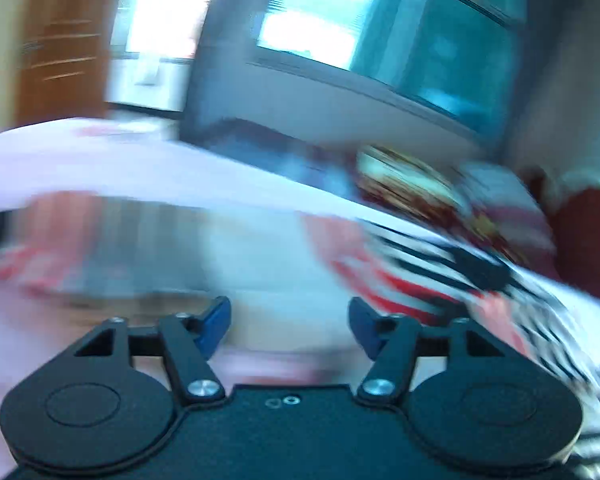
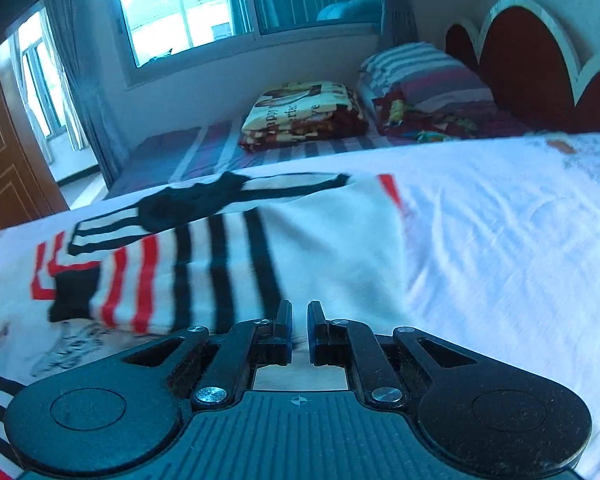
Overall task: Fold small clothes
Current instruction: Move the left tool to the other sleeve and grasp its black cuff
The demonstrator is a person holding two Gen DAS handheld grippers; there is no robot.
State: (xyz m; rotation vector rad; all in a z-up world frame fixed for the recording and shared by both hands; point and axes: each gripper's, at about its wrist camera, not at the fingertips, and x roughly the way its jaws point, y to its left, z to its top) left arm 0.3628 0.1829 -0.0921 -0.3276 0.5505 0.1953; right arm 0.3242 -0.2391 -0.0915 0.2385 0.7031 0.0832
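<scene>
Striped garment [image 2: 228, 264] on bed; right tongs [image 2: 299, 334] nearly closed, pinching its edge; left tongs [image 1: 288, 330] apart, empty

Striped garment [image 2: 220, 248] soft knit cloth; sheet [image 2: 499, 216] matt, creased; gripper [image 2: 299, 332] matt plastic.

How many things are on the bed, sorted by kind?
Striped garment: 1
Folded blanket: 1
Pillow: 1
Colourful crumpled cloth: 1
White sheet: 1
Total: 5
</scene>
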